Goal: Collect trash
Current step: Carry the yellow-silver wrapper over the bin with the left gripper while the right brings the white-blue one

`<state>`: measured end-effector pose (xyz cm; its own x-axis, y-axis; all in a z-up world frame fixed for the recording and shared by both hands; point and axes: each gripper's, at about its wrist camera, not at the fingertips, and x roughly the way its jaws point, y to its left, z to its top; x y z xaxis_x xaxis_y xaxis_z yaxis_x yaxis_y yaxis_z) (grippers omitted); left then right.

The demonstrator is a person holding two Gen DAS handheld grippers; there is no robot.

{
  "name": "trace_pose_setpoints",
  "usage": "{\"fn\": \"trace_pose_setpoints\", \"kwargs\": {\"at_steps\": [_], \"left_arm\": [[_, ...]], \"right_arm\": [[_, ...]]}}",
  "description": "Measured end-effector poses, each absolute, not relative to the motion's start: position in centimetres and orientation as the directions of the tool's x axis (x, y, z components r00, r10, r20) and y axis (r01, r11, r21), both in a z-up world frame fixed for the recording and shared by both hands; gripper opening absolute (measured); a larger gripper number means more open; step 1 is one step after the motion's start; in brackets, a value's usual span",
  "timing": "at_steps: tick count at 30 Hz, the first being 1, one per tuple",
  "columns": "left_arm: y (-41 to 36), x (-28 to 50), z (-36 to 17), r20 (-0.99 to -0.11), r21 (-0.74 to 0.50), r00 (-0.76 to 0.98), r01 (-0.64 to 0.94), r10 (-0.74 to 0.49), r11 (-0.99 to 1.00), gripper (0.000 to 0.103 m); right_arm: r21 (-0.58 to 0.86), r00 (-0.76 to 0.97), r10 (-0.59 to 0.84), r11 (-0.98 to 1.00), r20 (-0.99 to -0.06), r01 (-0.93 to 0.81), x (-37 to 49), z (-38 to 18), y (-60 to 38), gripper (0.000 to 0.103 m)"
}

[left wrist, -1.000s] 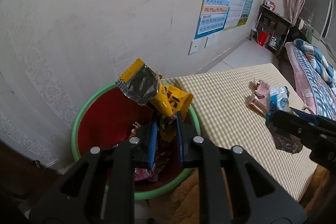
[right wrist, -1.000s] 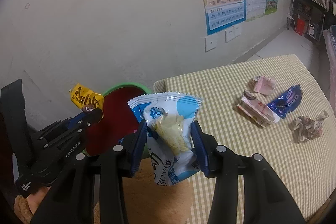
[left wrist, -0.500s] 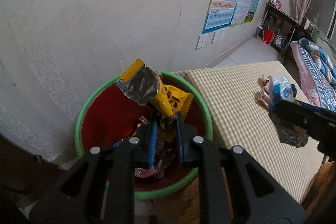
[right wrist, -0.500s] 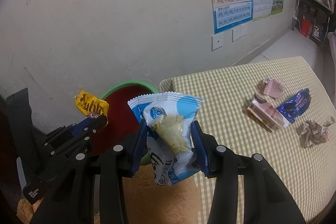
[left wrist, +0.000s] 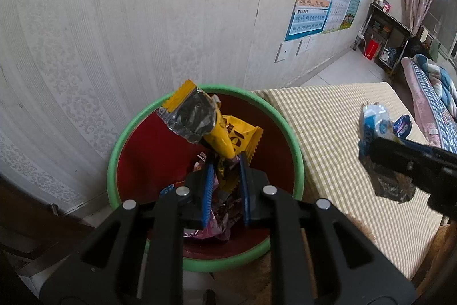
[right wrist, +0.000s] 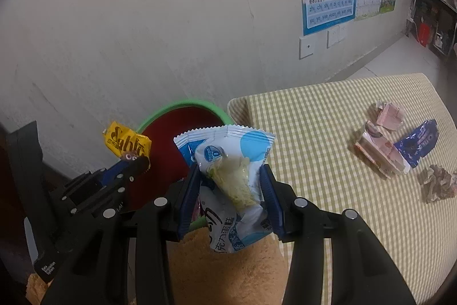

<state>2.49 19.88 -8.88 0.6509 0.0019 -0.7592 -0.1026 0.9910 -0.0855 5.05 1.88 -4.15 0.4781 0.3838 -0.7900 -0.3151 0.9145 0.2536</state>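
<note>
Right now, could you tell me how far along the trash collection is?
Some wrappers already lie in the bin. The left gripper holds a yellow wrapper over it; the right gripper holds a blue-white packet. Four scraps remain on the checked cloth.

The bin (left wrist: 287, 130) stands open-topped, hemmed at twelve o'clock by the wall (left wrist: 142, 19) and touching the checked table (left wrist: 342, 139) at three o'clock; wrappers (left wrist: 220, 216) cover its floor. Open tabletop separates it from far scraps (right wrist: 382, 153).
</note>
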Motion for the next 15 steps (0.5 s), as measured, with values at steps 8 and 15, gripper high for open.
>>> {"fn": "trace_pose_setpoints", "kwargs": {"at_steps": [8,15], "left_arm": [[20.1,2.9,-9.1,-0.768,-0.087,0.64,-0.107,0.002,0.99,0.016],[20.6,3.0,-10.2,-0.784,-0.1,0.62,-0.12,-0.004,0.988,0.016]], "right_arm": [[0.259,0.465,0.392,0.91,-0.793,-0.325,5.4,-4.4,2.5,0.043],[0.257,0.447,0.397,0.904,-0.802,-0.342,6.1,-5.0,3.3,0.043]]}}
